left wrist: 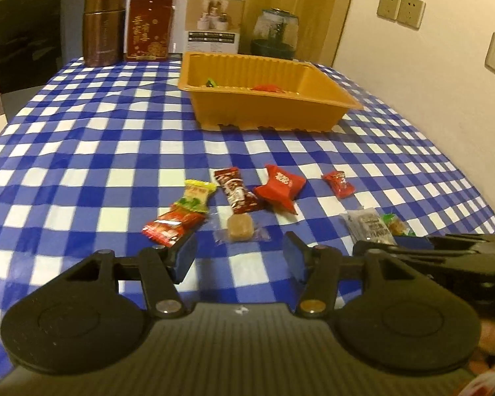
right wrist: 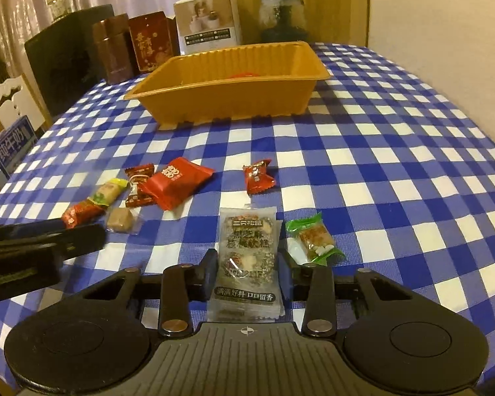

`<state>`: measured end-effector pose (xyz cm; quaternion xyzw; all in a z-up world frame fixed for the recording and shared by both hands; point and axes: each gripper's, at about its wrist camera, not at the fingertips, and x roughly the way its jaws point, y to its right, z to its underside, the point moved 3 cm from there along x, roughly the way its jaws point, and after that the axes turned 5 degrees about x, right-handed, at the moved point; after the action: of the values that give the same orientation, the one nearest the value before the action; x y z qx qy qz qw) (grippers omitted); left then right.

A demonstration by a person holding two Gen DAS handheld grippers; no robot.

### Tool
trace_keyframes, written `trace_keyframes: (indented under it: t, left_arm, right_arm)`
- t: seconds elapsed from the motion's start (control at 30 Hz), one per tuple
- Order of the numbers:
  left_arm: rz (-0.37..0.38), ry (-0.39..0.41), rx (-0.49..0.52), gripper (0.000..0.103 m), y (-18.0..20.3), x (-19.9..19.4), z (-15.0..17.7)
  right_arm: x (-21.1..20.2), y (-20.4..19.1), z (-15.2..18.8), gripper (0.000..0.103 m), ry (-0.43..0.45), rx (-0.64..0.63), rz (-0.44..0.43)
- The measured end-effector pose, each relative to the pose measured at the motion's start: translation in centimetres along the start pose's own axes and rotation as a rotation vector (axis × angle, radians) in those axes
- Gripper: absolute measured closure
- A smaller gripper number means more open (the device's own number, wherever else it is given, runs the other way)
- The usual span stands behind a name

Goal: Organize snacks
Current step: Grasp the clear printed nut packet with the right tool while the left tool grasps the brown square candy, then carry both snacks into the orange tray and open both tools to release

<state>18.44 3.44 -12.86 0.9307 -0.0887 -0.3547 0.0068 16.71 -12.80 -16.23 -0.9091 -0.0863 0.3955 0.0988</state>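
Right beside the grey cake packet (right wrist: 247, 250), the right gripper (right wrist: 247, 272) pads sit half open, gripping nothing yet. Left gripper (left wrist: 239, 257) hangs open and empty. That slippery packet could slide out on the way to the orange tray (right wrist: 214, 89).

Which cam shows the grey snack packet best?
Right wrist view: the grey snack packet lies full length between the right gripper fingers, print readable. Left wrist view shows only its far end, small and blurred, partly behind the right gripper.

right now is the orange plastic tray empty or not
Not empty: the orange plastic tray holds a red wrapped snack and a small green piece.
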Motion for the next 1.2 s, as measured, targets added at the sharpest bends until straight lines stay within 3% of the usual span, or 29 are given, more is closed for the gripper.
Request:
trace_keyframes:
  t: [0.07,0.2,0.6,1.2]
  left_arm:
    - [-0.014,-0.006,0.007,0.049,0.3,0.9,-0.2]
    - [-0.043,-0.021,0.008,0.061,0.8,2.6,-0.4]
    - [-0.114,-0.022,0.097,0.071,2.0,4.4,-0.2]
    - [-0.109,-0.005,0.022,0.076,0.8,-0.6,-0.2]
  right_arm:
    - [-0.2,0.1,0.0,0.065,0.001,0.001,-0.006]
    - [-0.3,0.2,0.1,0.065,0.005,0.009,-0.012]
    - [-0.3,0.3,0.2,0.065,0.019,0.018,-0.010]
    - [-2.3,0.1,-0.3,0.065,0.052,0.021,-0.026]
